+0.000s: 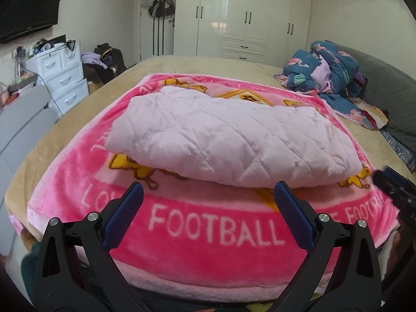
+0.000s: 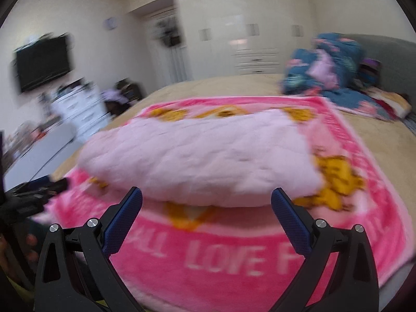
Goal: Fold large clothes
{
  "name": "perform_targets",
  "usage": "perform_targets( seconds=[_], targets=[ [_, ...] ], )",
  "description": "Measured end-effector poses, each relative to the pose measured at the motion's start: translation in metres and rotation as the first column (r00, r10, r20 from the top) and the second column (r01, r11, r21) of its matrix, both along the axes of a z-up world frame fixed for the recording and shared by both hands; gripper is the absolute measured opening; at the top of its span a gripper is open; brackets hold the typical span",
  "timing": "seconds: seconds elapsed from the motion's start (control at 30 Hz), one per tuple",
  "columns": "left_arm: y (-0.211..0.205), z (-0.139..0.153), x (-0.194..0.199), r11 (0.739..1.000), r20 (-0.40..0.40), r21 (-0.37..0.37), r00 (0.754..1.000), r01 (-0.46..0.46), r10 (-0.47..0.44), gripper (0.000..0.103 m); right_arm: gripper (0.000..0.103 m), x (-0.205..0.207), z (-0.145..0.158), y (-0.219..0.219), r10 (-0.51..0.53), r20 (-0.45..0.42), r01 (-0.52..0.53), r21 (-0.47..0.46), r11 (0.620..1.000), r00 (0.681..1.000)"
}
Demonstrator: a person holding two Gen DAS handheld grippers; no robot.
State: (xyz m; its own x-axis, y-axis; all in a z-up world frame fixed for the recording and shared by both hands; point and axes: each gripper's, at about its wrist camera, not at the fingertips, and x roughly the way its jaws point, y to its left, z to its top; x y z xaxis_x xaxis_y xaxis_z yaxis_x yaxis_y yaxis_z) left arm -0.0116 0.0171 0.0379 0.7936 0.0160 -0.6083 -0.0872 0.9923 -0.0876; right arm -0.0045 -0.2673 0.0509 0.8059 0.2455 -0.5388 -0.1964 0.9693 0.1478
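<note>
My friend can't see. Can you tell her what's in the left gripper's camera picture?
A folded pale pink quilted garment lies on a bright pink blanket with the word FOOTBALL, spread on a bed. The left gripper hovers near it, open, its blue-padded fingers holding nothing. White wardrobes stand behind.

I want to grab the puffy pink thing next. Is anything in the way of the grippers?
Nothing visible. The pale pink quilted garment lies folded on the pink blanket, straight ahead of the open left gripper and open right gripper, with only blanket between.
</note>
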Motion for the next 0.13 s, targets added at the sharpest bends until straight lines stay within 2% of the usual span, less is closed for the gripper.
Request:
perform_targets(
  seconds=[0.1,0.13],
  targets=[
    [0.057,-0.001,0.037,0.996,-0.09,0.027,0.992,-0.089,0.091,0.094,0.099,0.006,-0.019,-0.065,-0.216,-0.056,0.216,0.002,0.976,0.975],
    [0.077,-0.002,0.048,0.992,-0.113,0.029,0.986,-0.12,0.123,0.094,0.099,0.006,-0.031,-0.102,-0.341,-0.097,0.342,-0.008,0.94,0.935]
  ],
)
